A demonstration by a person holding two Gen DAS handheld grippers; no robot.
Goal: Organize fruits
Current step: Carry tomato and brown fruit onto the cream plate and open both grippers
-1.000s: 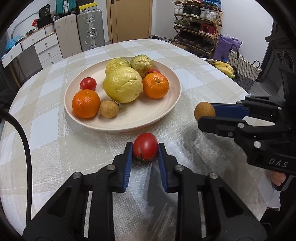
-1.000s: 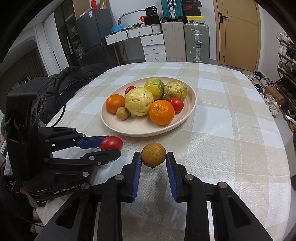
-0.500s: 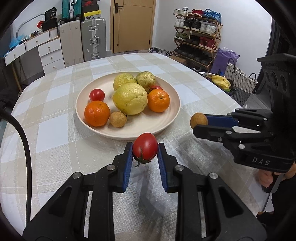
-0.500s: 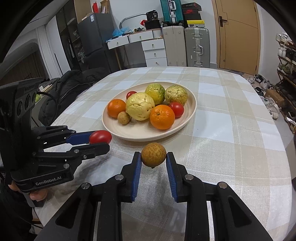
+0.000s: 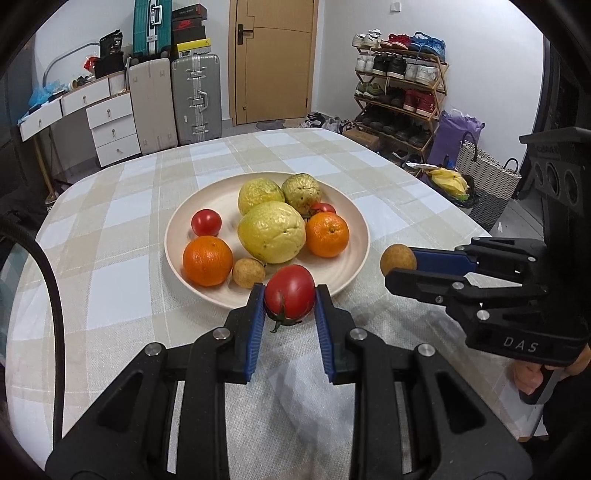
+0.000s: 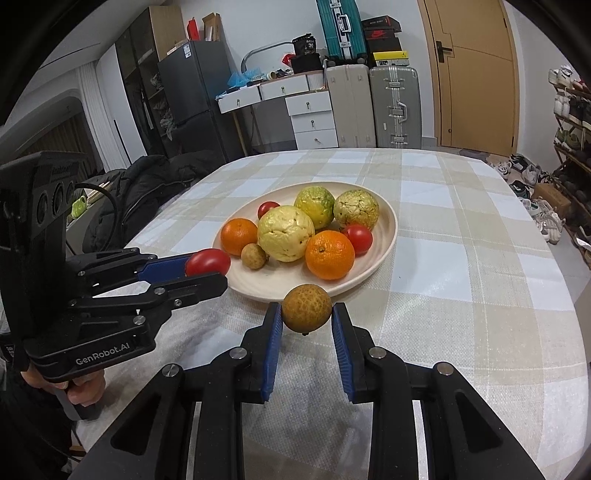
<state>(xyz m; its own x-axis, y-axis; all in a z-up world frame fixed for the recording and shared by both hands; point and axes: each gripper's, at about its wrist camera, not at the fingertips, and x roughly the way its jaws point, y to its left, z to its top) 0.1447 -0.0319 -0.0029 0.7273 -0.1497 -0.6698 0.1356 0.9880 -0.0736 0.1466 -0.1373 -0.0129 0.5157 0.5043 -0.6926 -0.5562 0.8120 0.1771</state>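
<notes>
Both grippers level, left gripper [image 5: 290, 295] gripping tomato [image 5: 289, 291], right gripper [image 6: 306, 310] gripping brown fruit [image 6: 306, 308].

Bkgd clutter, room behind checked tablecloth [image 5: 110, 258]

Far wall: wooden door [image 5: 271, 62], silver suitcase [image 5: 195, 99] & beige suitcase [image 5: 151, 107] side by side, teal case [image 5: 147, 22] up top w/ shoeboxes. White drawer unit [image 5: 110, 125] to their left. Shoe rack [image 5: 399, 96] on the right, purple bag [image 5: 456, 134] & woven basket [image 5: 487, 177] near it. Dark fridge [image 6: 188, 96], black jacket [image 6: 147, 184] at table edge in right wrist view.

Black gripper [image 5: 289, 314], blue-padded jaws
</notes>
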